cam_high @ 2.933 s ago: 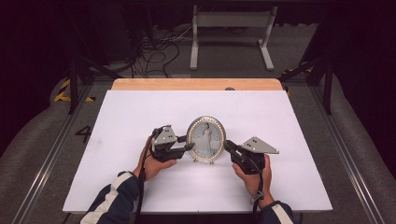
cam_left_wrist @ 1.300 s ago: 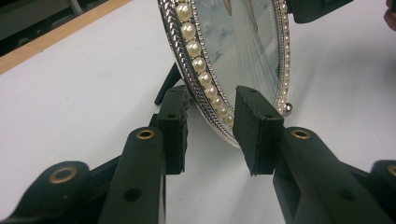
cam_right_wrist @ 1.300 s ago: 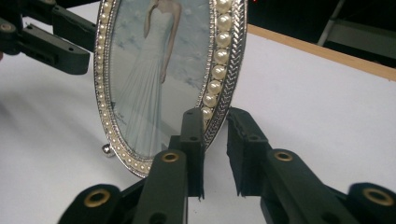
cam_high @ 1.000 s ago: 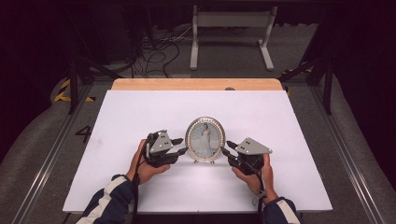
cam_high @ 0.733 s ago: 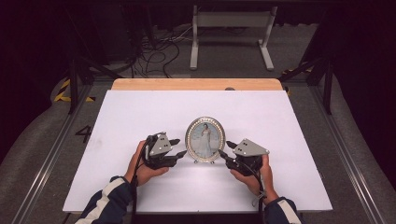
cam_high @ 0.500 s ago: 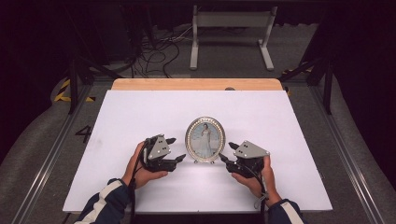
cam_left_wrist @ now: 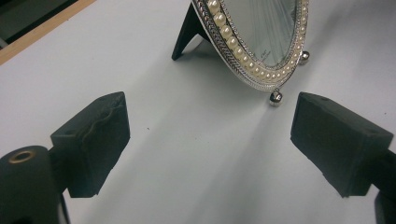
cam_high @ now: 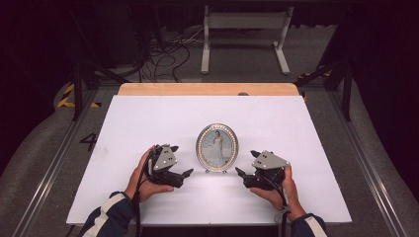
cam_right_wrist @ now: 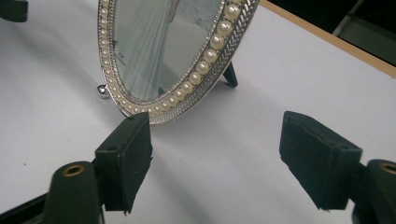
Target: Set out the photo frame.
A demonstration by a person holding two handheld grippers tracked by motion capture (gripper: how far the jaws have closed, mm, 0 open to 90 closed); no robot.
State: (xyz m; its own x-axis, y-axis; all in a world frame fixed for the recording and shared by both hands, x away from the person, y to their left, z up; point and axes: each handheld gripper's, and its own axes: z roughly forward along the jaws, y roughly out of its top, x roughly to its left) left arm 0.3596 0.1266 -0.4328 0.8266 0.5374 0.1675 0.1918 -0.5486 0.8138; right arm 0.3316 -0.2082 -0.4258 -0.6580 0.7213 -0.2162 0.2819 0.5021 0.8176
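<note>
Picture frame (cam_high: 217, 147) stands on table (cam_high: 148, 113); left gripper (cam_high: 186, 174) left, right gripper (cam_high: 239, 173) right.

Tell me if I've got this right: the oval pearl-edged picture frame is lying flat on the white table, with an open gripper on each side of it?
Not quite. The picture frame is standing upright on its back prop and small ball feet, not lying flat; the left gripper view shows this. The rest holds: the left gripper and right gripper flank it, jaws open.

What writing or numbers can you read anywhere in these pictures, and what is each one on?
"4": a dark digit on the grey floor left of the white table.
Small dark writing on the photo behind the glass of the oval picture frame, near its lower edge: too small and blurred to read.
Nothing else is legible.
</note>
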